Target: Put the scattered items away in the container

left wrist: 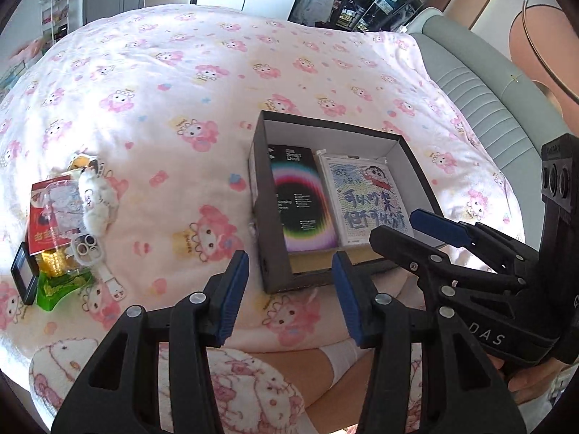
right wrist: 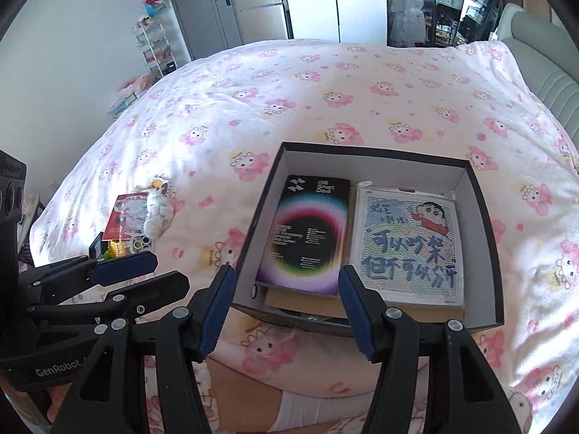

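A dark grey box [left wrist: 261, 181] [right wrist: 485, 224] with a white inside lies open on the bed. In it, side by side, are a black "Smart Devil" pack [left wrist: 300, 199] [right wrist: 307, 235] and a white cartoon card pack [left wrist: 365, 199] [right wrist: 409, 246]. Scattered items [left wrist: 65, 224] [right wrist: 141, 224] are heaped to the left: a red packet, a white plush toy, a phone case, a green piece, a small black frame. My left gripper [left wrist: 289, 289] [right wrist: 144, 276] hangs open and empty above the box's near left corner. My right gripper [right wrist: 286, 303] [left wrist: 423, 238] is open and empty over the box's near edge.
A pink cartoon-print quilt [left wrist: 188, 83] covers the bed. A grey-green padded headboard [left wrist: 481, 94] runs along the right. The person's legs [left wrist: 289, 369] lie below the grippers. Wardrobes [right wrist: 253, 7] and a white shelf rack [right wrist: 155, 47] stand beyond the bed.
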`<state>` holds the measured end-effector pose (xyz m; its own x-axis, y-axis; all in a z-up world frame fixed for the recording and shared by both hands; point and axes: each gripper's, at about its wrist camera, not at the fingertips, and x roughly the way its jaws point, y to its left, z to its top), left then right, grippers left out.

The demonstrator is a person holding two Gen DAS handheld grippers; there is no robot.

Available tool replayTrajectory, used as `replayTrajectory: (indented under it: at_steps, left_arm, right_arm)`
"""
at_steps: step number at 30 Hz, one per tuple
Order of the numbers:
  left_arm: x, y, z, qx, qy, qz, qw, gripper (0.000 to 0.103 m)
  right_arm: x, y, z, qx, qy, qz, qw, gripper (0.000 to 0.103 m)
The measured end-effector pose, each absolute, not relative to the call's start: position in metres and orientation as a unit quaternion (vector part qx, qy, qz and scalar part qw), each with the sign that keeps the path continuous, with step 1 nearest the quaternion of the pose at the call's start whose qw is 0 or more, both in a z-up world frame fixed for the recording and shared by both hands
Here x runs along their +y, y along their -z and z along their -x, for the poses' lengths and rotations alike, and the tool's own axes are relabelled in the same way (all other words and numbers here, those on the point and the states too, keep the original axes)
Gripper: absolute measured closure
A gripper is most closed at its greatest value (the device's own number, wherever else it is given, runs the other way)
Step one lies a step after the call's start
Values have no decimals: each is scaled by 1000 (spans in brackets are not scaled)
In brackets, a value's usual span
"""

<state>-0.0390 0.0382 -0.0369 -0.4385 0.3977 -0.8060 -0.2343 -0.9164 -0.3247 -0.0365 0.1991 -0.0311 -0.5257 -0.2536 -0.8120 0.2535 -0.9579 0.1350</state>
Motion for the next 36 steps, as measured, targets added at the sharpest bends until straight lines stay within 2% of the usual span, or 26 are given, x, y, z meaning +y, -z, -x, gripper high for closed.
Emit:
replayTrajectory:
  at_steps: [6,17,27,32,36]
  left_arm:
    - [-11,33,29,-89,-856,488,145,54]
    - [-114,47,38,-184,-851,489,57,56]
    - [-189,86,55,-248,-826,506,-17,56]
    - [-217,112,71,-342,-786,514,-22,56]
    - [-226,138,93,-423,-745,514,-43,56]
  right_arm:
    - [151,29,35,17,868,-463,178,47]
    - [41,30,67,69,841,-466,264,48]
    - [-35,69,95,72,795,-508,323,48]
    - [-56,111,112,82,764,-551,326,48]
    - [-59,150,131,59,740,-596,305,48]
